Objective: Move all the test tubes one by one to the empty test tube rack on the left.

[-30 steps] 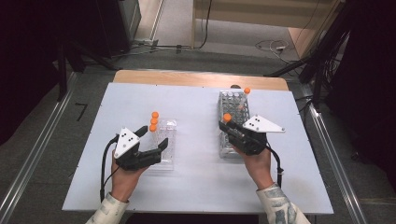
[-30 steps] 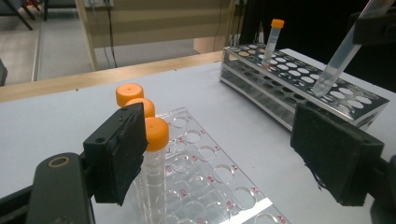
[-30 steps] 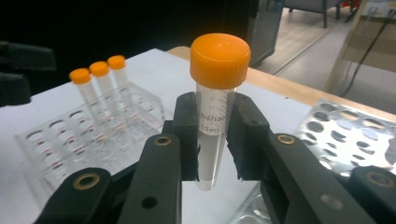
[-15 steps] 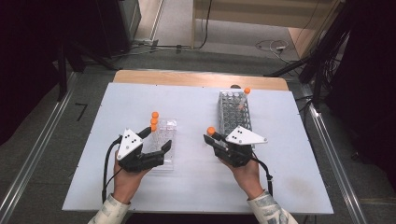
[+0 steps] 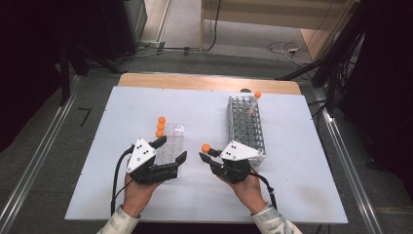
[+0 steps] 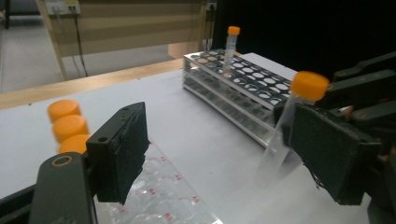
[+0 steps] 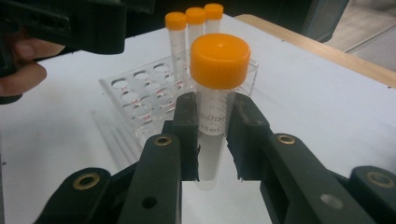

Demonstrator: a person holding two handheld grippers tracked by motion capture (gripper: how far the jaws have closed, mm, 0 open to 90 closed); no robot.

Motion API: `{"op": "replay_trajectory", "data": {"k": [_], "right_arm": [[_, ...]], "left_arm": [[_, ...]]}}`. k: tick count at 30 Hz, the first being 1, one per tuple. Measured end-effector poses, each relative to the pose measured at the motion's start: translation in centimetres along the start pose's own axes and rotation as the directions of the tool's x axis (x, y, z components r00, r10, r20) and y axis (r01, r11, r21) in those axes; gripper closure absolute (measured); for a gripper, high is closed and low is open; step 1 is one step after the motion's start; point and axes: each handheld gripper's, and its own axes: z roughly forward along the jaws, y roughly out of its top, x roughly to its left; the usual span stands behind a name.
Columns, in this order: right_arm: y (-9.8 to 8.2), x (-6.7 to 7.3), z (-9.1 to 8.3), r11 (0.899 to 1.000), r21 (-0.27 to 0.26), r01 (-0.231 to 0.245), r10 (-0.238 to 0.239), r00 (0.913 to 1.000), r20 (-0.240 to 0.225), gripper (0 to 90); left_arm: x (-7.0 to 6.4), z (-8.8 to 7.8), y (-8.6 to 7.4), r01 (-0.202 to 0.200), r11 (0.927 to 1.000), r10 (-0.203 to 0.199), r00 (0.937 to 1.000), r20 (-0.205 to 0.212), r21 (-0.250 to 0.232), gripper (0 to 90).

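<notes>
Right claw moved left from big rack, clamped on orange-capped tube

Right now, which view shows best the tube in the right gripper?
The right gripper view: the tube stands close and upright between the right gripper's pads, print readable. The left gripper view shows it from the side, slightly blurred. The high view shows mainly its orange cap.
</notes>
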Motion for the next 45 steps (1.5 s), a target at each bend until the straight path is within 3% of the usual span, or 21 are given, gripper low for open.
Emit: {"op": "replay_trajectory", "data": {"k": [6,15,20,26,36,45], "right_arm": [[-0.4,0.8,1.0,0.999,0.034,0.02,-0.019,0.9996,-0.02,71.9],[-0.4,1.7,1.6,0.998,0.05,0.029,-0.026,0.9971,-0.072,71.9],[-0.4,2.0,1.8,0.998,0.053,0.029,-0.025,0.9962,-0.084,71.9],[-0.4,2.0,1.8,0.998,0.052,0.021,-0.017,0.9958,-0.09,71.9],[-0.5,2.0,1.9,0.998,0.056,0.016,-0.011,0.996,-0.089,71.9],[-0.5,2.0,1.9,0.999,0.052,0.007,-0.002,0.9957,-0.092,71.7]], "left_arm": [[-1.1,0.6,-0.1,-0.024,0.9997,0.024,0.999,0.038,0.01,24.7],[-2.1,1.7,-0.5,-0.058,0.9974,0.053,0.993,0.106,0.043,40.1],[-2.5,1.9,-0.6,-0.077,0.9962,0.072,0.9915,0.108,0.04,47.7],[-2.5,2.1,-0.8,-0.07,0.9963,0.064,0.9918,0.11,0.05,59.6],[-2.6,2.2,-1.0,-0.086,0.9948,0.079,0.9912,0.106,0.055,68.1],[-2.6,2.2,-0.9,-0.072,0.9959,0.066,0.9914,0.113,0.054,70.1]]}}
